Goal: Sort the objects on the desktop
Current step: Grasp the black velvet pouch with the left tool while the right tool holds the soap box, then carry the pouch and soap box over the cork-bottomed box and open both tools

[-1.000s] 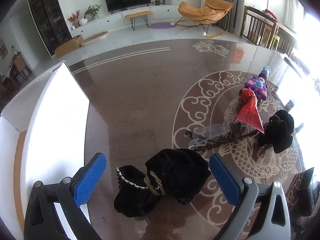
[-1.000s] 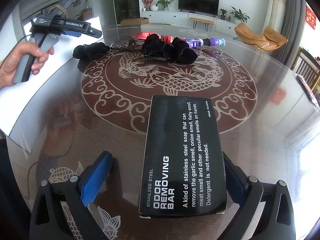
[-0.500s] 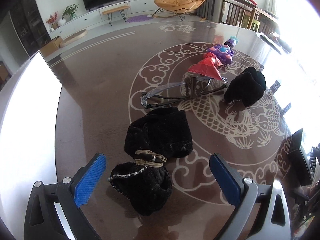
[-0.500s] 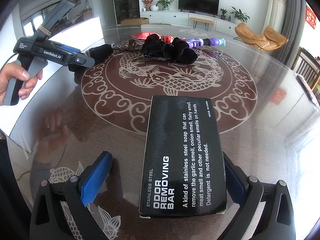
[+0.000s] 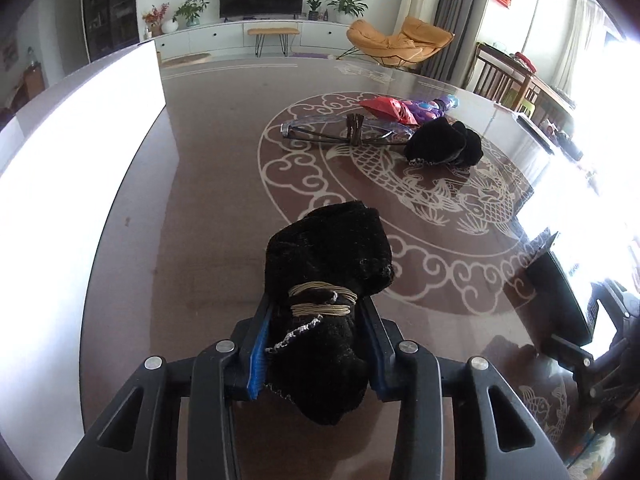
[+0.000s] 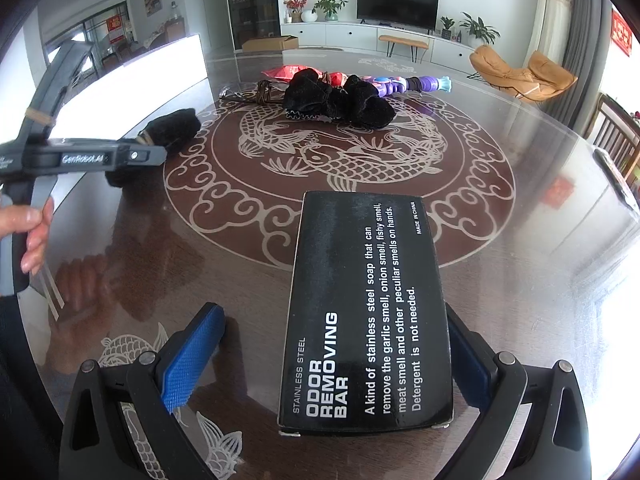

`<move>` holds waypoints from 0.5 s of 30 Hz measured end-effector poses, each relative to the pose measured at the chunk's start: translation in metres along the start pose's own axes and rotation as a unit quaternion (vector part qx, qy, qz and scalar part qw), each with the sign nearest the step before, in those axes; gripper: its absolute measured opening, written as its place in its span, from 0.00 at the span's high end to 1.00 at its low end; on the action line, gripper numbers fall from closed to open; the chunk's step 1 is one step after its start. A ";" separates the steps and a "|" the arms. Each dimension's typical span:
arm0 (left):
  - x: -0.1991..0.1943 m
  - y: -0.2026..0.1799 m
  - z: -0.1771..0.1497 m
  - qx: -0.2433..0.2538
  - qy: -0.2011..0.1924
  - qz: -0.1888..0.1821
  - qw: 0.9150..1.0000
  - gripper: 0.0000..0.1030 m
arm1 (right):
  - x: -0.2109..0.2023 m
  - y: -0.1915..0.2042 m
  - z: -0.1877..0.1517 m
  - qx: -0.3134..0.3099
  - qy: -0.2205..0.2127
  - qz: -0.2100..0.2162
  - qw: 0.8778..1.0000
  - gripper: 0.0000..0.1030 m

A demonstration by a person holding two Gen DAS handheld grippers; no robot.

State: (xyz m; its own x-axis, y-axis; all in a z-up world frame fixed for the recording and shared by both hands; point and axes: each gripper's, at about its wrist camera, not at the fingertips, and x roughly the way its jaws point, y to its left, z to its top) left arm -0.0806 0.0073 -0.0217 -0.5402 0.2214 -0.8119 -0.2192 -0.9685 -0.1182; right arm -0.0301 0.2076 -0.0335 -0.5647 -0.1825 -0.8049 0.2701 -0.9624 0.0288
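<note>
Closing has just been done by the left gripper (image 5: 316, 344): where the black pouch (image 5: 324, 280) lay loose between wide jaws a second ago, it is now pinched between the blue pads (image 5: 259, 354), just behind the cord wrapped round its neck. That narrow waist looks to have been chosen because the soft velvet bunches there and gives the pads something firm to bite. From the right wrist view the pouch is seen at the table's (image 5: 208, 208) left side, beside the bright white sheet (image 5: 76, 128), with the tool gripped by a hand (image 6: 34, 232). Whether the pouch has left the glass cannot be told. Further back, a second pouch (image 5: 442, 146), glasses (image 5: 344, 130), a red packet (image 5: 386, 108) and a purple toy (image 5: 430, 108) are left in a cluster, unsorted. The right gripper (image 6: 336, 356) is held spread, its left pad well clear of the black box (image 6: 366, 312) lying between the jaws; the box is judged merely parked, not gripped.
</note>
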 end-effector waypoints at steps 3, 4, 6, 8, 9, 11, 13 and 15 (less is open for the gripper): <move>-0.020 -0.003 -0.032 -0.026 -0.014 -0.007 1.000 0.62 | -0.003 -0.008 0.000 0.018 -0.009 0.026 0.999 0.01; -0.025 -0.003 -0.039 -0.032 -0.017 -0.008 0.999 0.62 | -0.004 -0.011 0.000 0.025 -0.012 0.035 0.999 0.01; -0.031 -0.002 -0.050 -0.039 -0.021 -0.010 0.999 0.62 | -0.005 -0.013 0.001 0.028 -0.014 0.045 0.998 0.01; -0.037 -0.003 -0.058 -0.038 -0.027 -0.008 0.999 0.62 | -0.002 -0.007 0.004 0.007 0.005 0.034 0.999 0.01; -0.041 -0.003 -0.061 -0.036 -0.030 -0.006 0.999 0.62 | 0.000 -0.004 0.005 -0.006 0.018 0.025 1.000 0.01; -0.048 0.002 -0.064 -0.036 -0.039 -0.007 0.999 0.62 | -0.002 0.001 0.007 -0.029 0.025 0.009 0.999 0.19; -0.059 0.006 -0.066 -0.044 -0.053 -0.011 0.998 0.62 | -0.004 -0.002 0.011 -0.028 0.032 0.011 0.999 0.43; -0.075 0.013 -0.063 -0.056 -0.071 -0.019 0.996 0.62 | -0.006 -0.006 0.015 -0.015 0.039 0.004 0.999 0.43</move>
State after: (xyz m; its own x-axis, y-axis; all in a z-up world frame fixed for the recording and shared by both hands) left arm 0.0085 -0.0288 0.0021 -0.6448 0.2641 -0.7173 -0.1538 -0.9641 -0.2167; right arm -0.0400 0.2115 -0.0206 -0.4999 -0.1724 -0.8487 0.2984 -0.9543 0.0181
